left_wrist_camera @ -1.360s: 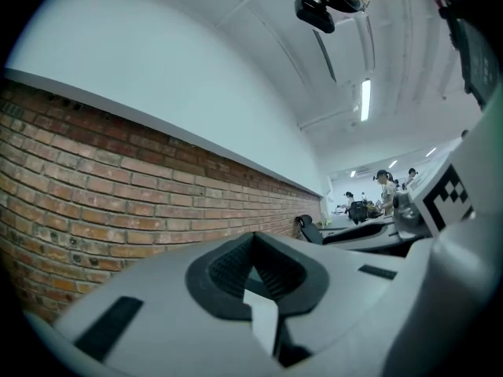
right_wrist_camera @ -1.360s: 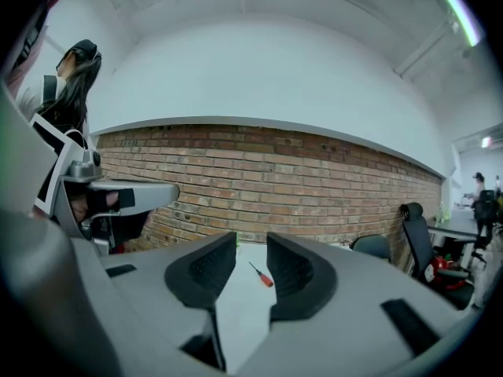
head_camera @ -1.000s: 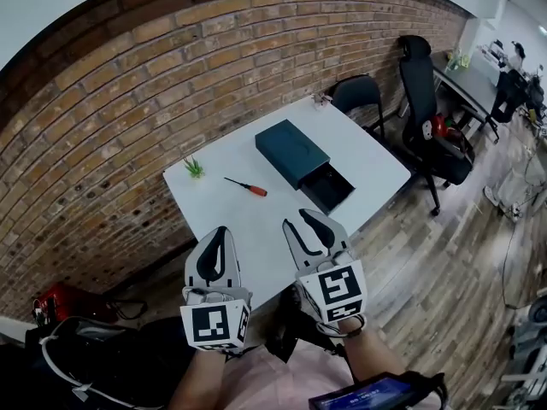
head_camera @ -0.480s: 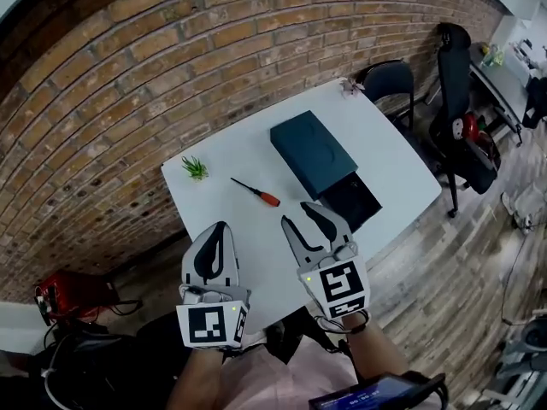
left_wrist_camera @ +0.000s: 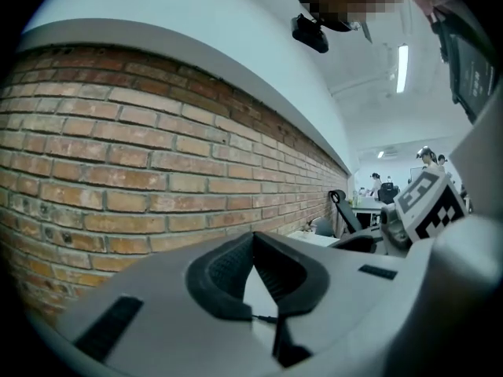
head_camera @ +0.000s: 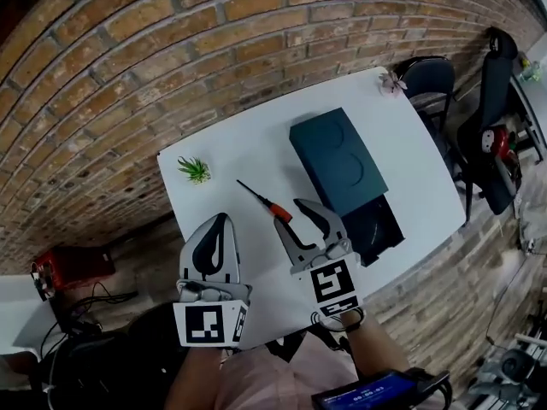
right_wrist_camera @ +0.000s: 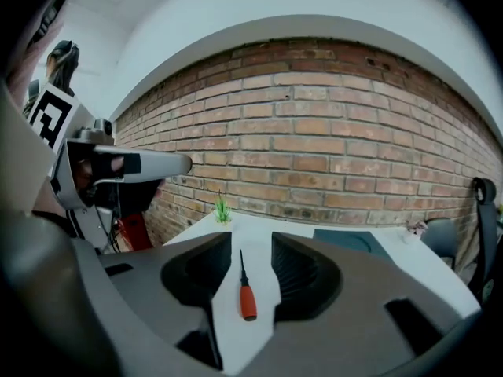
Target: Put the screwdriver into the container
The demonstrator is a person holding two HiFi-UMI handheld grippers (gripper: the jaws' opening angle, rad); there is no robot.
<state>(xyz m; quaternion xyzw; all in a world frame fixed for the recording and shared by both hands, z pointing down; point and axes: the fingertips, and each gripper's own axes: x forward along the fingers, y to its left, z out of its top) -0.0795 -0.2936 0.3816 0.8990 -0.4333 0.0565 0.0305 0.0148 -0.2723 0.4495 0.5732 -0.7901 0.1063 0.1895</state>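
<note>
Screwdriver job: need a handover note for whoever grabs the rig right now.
Left claw: shut, empty, over the near side of the table.
Right claw: open, jaws have just been opening. It grips nothing.
Screwdriver: flat on the table, orange handle toward the person. It shows in the right claw's gap, but the pads are not on it.
Container: dark box to the right of the screwdriver, its drawer slid open toward the near edge.
Done: nothing placed yet.
Left: grip the screwdriver, lift it, and probably drop it into the open drawer.
</note>
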